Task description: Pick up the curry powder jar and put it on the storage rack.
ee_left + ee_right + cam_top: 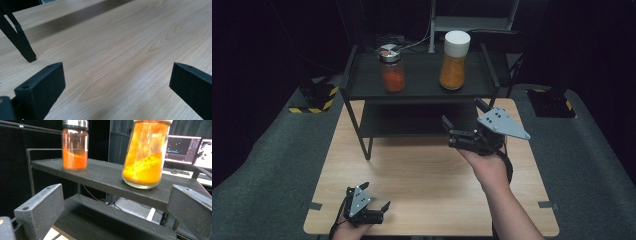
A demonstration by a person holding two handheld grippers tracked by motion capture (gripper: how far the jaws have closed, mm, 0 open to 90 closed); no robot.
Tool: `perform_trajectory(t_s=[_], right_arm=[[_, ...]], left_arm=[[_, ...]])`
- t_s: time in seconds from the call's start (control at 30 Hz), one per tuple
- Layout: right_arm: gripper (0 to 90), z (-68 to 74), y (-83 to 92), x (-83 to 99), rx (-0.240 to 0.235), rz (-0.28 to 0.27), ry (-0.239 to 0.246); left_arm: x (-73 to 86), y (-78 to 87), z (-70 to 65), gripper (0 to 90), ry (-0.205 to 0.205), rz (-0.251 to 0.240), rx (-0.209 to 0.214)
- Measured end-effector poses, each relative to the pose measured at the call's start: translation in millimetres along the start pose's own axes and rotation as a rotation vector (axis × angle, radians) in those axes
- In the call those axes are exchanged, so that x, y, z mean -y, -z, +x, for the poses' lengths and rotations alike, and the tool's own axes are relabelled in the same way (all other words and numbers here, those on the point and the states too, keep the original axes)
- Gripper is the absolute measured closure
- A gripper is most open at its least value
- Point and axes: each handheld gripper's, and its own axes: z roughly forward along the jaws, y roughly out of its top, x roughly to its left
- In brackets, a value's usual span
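Note:
Two spice jars stand on the top shelf of a black two-tier rack (362, 87). The shorter jar (392, 70) (75, 145) has a metal lid and red-orange powder. The taller jar (454, 60) (145, 155) has a white cap and yellow-orange powder. My right gripper (460, 116) (116, 210) is held open in the air in front of the rack, pointing at the taller jar, nothing between its jaws. My left gripper (375, 196) (117, 85) rests open low over the wooden table (427, 170) near its front left edge, holding nothing.
A rack leg (20, 42) stands on the wood ahead of the left gripper. The rack's lower shelf (112, 217) is bare. Monitors (190, 150) glow behind the rack. Grey padding (267, 165) surrounds the table, with hazard-striped blocks (314, 97) at the back corners.

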Motion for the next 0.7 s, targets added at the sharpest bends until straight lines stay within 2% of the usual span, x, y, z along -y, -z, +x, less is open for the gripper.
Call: perform_trajectory(t_s=[0.13, 0.33, 0.7], right_arm=[[0.0, 0.8, 4.9, 7.3, -0.004, 0.012, 0.003], [0.0, 6.5, 11.3, 16.9, -0.006, 0.027, 0.042], [0.0, 11.1, 21.8, 44.1, -0.020, 0.068, 0.050]], left_arm=[[-0.2, 0.0, 0.0, 0.6, -0.002, 0.001, -0.001], [-1.4, -0.1, 0.0, 0.5, -0.009, 0.010, -0.002], [-1.5, -0.4, 0.0, 0.6, -0.009, 0.012, 0.002]])
